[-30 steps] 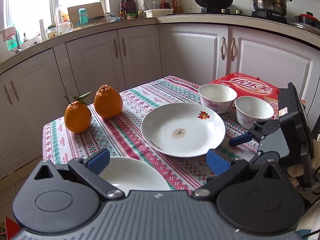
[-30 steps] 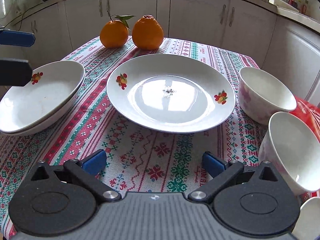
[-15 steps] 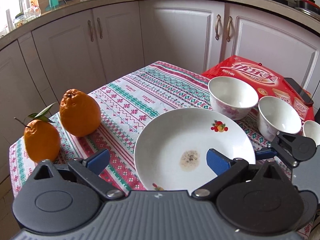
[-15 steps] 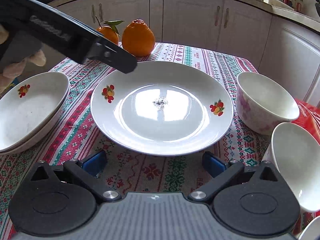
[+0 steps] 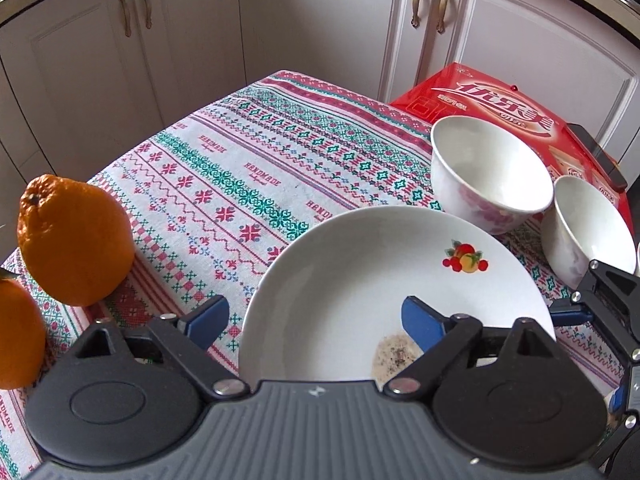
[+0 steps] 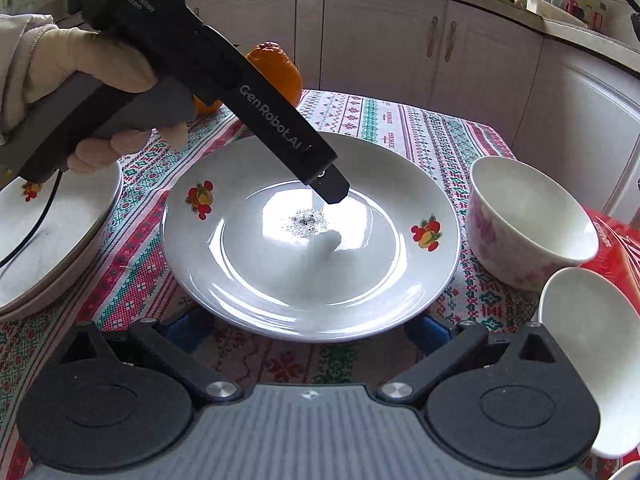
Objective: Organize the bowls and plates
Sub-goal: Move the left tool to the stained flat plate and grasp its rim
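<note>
A large white plate [image 5: 360, 280] [image 6: 360, 280] with fruit prints and a dirty spot lies mid-table. My left gripper [image 5: 312, 320] is open over its left rim, one finger over the plate, one over the cloth. My right gripper [image 6: 308, 330] is open at the plate's near rim, its blue fingertips partly under the edge. Two stacked white plates [image 6: 60, 248] lie at the left. Two white bowls [image 6: 532, 220] [image 6: 592, 348] stand at the right, also in the left wrist view [image 5: 488, 168] [image 5: 588, 224].
Two oranges [image 5: 76, 240] [image 5: 18, 332] stand at the table's left side. A red box [image 5: 500, 112] with a phone [image 5: 596, 156] on it lies behind the bowls. The left tool's body and gloved hand [image 6: 80, 64] hang over the plates. Kitchen cabinets [image 5: 340, 20] surround the table.
My left gripper has swung from the stacked plates over to the large plate and dropped lower. My right gripper has moved forward to the plate's near rim.
</note>
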`<state>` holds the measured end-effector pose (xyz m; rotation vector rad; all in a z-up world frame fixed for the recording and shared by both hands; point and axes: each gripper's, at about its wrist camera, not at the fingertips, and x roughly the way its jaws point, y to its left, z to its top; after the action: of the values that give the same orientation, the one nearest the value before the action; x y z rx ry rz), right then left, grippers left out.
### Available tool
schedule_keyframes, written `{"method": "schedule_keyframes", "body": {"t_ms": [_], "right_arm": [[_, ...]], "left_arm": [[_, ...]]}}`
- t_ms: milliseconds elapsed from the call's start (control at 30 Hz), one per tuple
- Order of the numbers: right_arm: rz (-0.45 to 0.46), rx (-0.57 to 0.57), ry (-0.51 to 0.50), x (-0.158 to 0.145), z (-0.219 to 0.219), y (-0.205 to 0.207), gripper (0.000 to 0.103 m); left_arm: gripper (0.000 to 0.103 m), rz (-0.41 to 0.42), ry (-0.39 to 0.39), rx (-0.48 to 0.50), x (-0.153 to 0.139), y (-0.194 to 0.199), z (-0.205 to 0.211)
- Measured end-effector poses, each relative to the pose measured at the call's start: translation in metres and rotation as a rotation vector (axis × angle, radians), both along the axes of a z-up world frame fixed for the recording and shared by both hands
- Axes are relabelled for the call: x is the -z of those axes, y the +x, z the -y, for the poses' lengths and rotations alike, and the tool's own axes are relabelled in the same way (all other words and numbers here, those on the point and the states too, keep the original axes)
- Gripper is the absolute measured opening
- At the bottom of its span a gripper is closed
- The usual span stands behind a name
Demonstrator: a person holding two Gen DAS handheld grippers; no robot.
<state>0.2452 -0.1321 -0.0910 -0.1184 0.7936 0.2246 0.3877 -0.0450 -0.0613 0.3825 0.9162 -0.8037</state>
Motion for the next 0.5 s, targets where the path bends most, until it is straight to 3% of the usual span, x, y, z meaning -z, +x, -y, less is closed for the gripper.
{"method": "schedule_keyframes", "body": {"t_ms": [267, 500], "right_arm": [[0.007, -0.001, 0.017, 0.001, 0.002, 0.002, 0.102], [0.007, 0.0, 0.022, 0.001, 0.001, 0.003, 0.102]], "left_arm": [[0.081, -0.029, 0.012, 0.054, 0.005, 0.01, 0.01], [0.079, -0.073, 0.009, 0.102, 0.006, 0.016, 0.016]]}}
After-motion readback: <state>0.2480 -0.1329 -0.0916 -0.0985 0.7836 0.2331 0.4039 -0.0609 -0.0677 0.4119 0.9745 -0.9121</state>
